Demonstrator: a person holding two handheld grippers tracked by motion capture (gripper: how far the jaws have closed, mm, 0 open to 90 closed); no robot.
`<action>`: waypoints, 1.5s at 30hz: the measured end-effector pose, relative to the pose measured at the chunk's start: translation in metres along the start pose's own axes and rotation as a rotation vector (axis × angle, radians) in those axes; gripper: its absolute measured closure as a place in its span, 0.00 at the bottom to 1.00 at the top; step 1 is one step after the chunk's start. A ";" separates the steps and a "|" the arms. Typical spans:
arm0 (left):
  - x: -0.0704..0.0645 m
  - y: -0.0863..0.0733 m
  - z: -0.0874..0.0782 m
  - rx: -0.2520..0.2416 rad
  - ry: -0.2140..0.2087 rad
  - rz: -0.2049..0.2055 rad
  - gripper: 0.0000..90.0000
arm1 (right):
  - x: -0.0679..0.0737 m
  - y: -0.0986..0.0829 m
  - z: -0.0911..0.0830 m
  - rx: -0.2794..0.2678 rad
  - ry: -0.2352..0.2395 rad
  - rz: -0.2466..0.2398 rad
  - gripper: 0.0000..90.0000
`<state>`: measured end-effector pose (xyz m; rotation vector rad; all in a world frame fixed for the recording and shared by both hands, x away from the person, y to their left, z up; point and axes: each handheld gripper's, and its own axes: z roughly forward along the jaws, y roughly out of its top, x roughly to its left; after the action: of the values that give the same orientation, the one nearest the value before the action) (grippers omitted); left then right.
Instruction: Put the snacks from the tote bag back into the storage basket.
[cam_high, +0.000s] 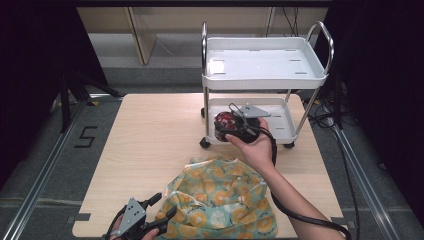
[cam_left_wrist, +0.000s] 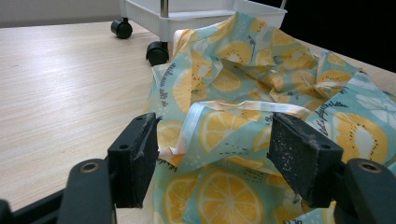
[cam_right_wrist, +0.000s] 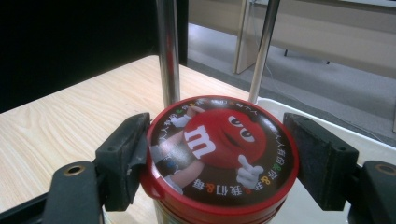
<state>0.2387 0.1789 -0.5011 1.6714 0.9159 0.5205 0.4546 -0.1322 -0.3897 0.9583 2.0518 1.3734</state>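
- Centre of the high view: right tool (cam_high: 231, 126) brackets a red-lidded candy tub (cam_right_wrist: 219, 154) at the cart's lower shelf (cam_high: 280, 131); left jaw touches, right stands off.
- Looks like placing; next, back away.
- Lower left: left tool (cam_left_wrist: 215, 154) spread over the lemon-print cloth (cam_left_wrist: 261, 107).

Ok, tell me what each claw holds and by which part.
The right claw brackets the red-lidded candy tub at its lid rim; only one jaw touches, so a firm hold cannot be told. The left claw is open over the lemon-print cloth, holding nothing.
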 end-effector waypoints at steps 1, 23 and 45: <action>0.000 0.000 0.000 -0.001 0.000 0.000 0.36 | 0.000 0.000 0.001 -0.007 -0.005 0.001 0.30; 0.000 0.000 0.000 0.007 0.003 0.000 0.36 | -0.011 -0.002 0.009 0.030 -0.030 0.006 0.30; 0.000 0.000 0.000 0.004 0.001 -0.004 0.36 | -0.012 -0.003 0.017 0.045 -0.049 0.011 0.30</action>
<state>0.2387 0.1786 -0.5011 1.6728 0.9216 0.5175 0.4740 -0.1319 -0.3985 1.0142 2.0521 1.3017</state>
